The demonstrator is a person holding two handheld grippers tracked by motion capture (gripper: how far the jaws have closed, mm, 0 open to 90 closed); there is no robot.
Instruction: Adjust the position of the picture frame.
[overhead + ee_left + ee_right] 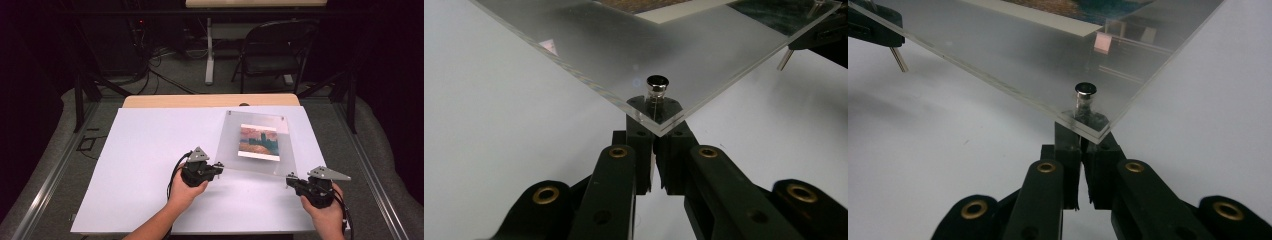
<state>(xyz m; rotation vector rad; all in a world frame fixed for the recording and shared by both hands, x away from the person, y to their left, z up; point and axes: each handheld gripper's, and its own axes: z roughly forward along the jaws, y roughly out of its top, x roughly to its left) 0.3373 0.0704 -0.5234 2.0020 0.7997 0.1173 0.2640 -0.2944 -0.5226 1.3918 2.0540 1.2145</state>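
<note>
Clear photo frame held by its two near corners, tilted up off the counter

Left fingers (655,142) and right fingers (1080,145) are each clamped on a near corner of the frame (255,142); its far edge sits lower, toward the white counter (150,150), photo (258,142) facing up.

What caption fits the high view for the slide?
Both grippers, left gripper and right gripper, pinch near corners of a clear acrylic photo frame above the white table.
</note>
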